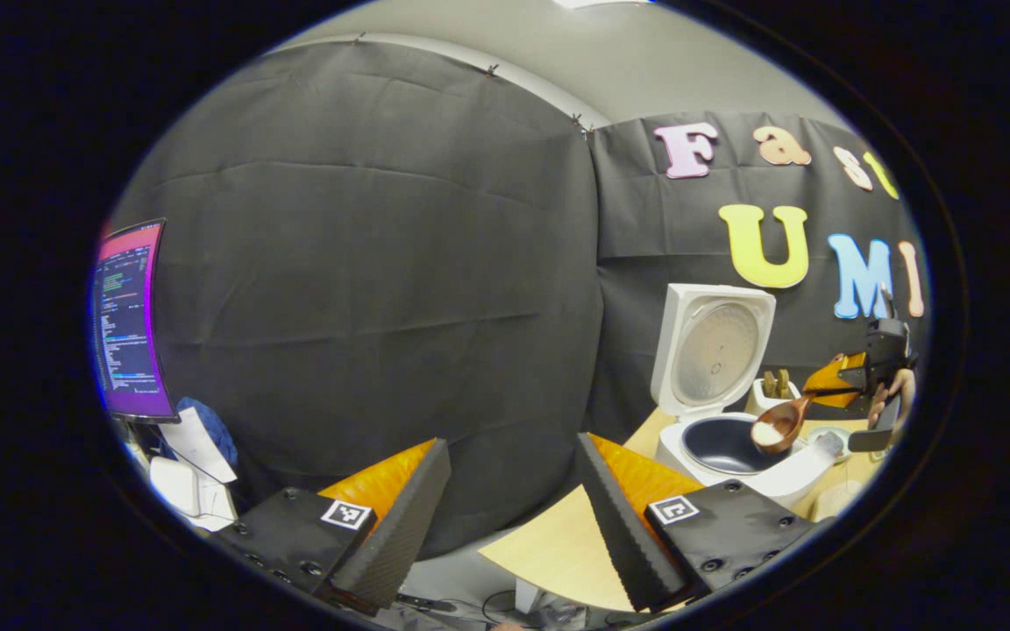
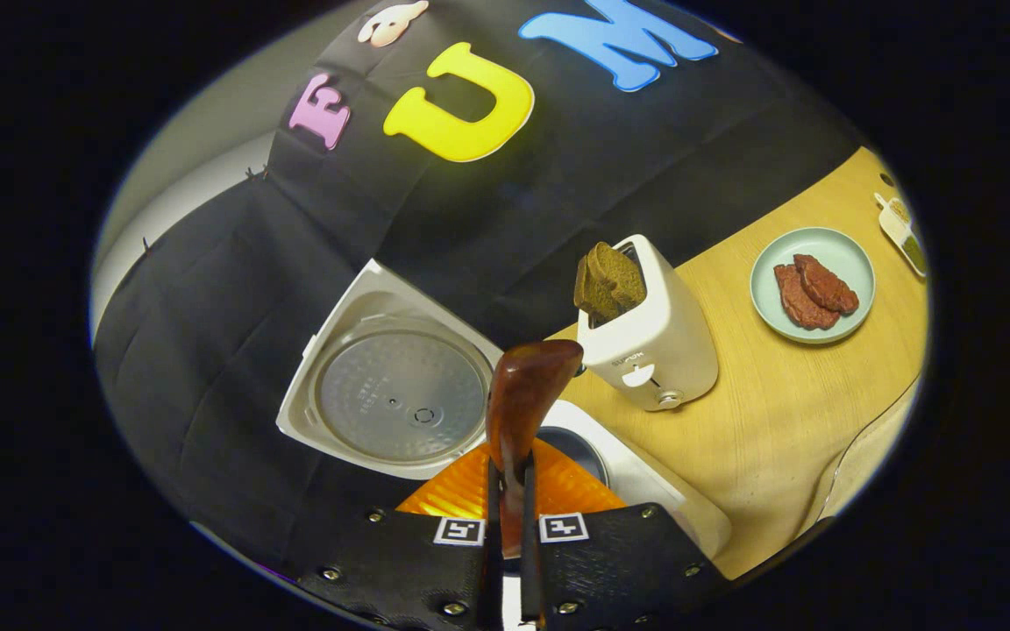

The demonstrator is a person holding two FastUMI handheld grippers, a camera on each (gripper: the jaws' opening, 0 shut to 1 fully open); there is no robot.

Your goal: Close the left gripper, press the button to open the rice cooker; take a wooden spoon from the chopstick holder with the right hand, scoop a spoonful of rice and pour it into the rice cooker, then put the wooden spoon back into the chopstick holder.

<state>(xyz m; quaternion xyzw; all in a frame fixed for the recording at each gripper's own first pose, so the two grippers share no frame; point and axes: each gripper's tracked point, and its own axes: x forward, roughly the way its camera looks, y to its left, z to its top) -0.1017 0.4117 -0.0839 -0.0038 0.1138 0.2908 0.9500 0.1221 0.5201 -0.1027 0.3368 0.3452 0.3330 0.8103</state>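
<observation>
The wooden spoon (image 2: 524,399) is clamped by its handle between both fingers of the right tool (image 2: 509,526), and its rice-filled bowl is held over the inner pot of the rice cooker (image 1: 737,447), whose lid is raised. The left tool (image 1: 505,517) is spread wide, gripping nothing, off the counter (image 1: 558,552) edge.

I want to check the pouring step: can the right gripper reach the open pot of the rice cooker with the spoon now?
Probably yes. The lid stands open, the spoon with rice hangs over the pot, and nothing lies between them.
</observation>
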